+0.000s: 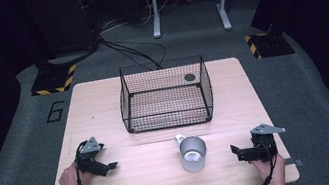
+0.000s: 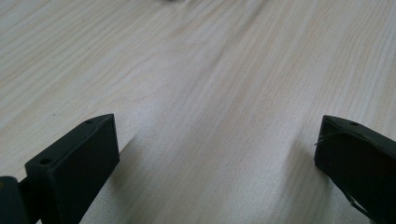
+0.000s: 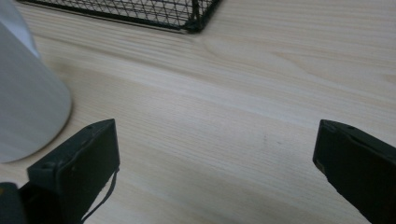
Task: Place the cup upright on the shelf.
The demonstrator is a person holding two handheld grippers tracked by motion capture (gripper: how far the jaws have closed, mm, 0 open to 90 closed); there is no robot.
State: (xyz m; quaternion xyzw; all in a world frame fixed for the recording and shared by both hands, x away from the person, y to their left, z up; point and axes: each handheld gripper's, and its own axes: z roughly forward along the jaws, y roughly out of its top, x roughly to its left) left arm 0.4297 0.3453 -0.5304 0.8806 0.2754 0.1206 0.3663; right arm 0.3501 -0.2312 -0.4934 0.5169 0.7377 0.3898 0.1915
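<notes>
1. Mug [image 1: 193, 153], metal and upright, stands on the tabletop [image 1: 131, 179] between both grippers, just before the wire basket [image 1: 165, 95].
2. Left gripper [image 1: 110, 167] rests spread wide, holding nothing.
3. Right gripper [image 1: 235, 152] gapes empty near the mug, seemingly not touching.

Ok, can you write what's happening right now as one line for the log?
left gripper: open, holding nothing | right gripper: open, holding nothing | metal cup: upright on table, between grippers | wire basket: behind cup

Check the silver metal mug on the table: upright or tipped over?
Upright. The silver metal mug stands on its base on the wooden table, open mouth facing up.
</notes>
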